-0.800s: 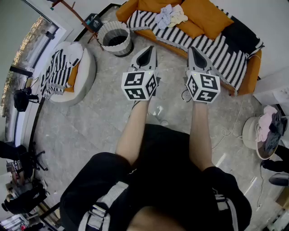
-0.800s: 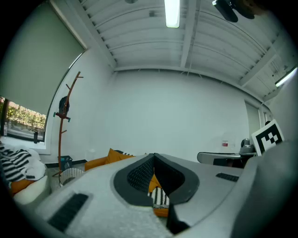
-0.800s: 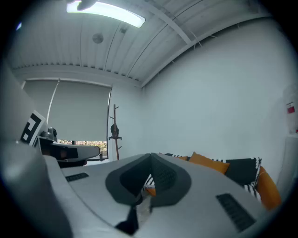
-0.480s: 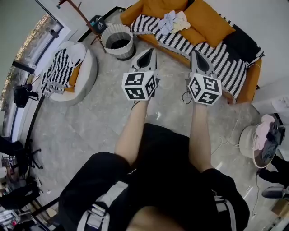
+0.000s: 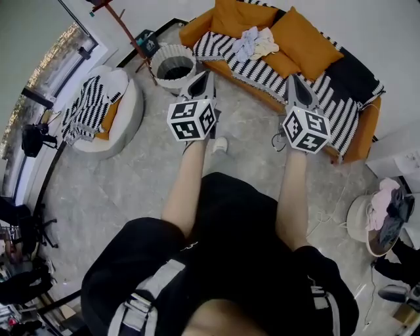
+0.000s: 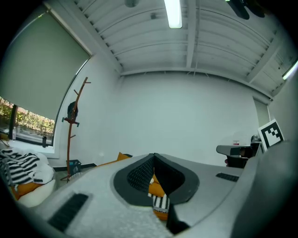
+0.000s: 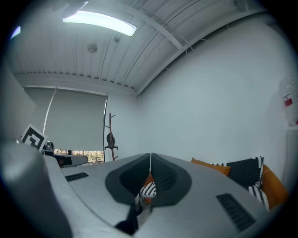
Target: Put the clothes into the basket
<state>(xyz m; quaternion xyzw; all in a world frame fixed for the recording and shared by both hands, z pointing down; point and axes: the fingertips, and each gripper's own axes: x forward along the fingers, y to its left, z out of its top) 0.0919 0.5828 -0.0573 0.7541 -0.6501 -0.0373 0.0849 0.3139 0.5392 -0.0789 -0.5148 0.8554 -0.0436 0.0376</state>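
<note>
L gripper [image 5: 209, 74] & R gripper [image 5: 294, 79]: jaws pressed together, nothing held. Clothes [image 5: 256, 42] left on sofa [image 5: 365, 108]; basket [image 5: 174, 65] set beside it.

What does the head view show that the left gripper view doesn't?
Only the head view shows the round basket on the floor and the person's arms. Only the left gripper view shows the ceiling light and the window blind. Both show the coat stand and the orange sofa with its striped blanket.
</note>
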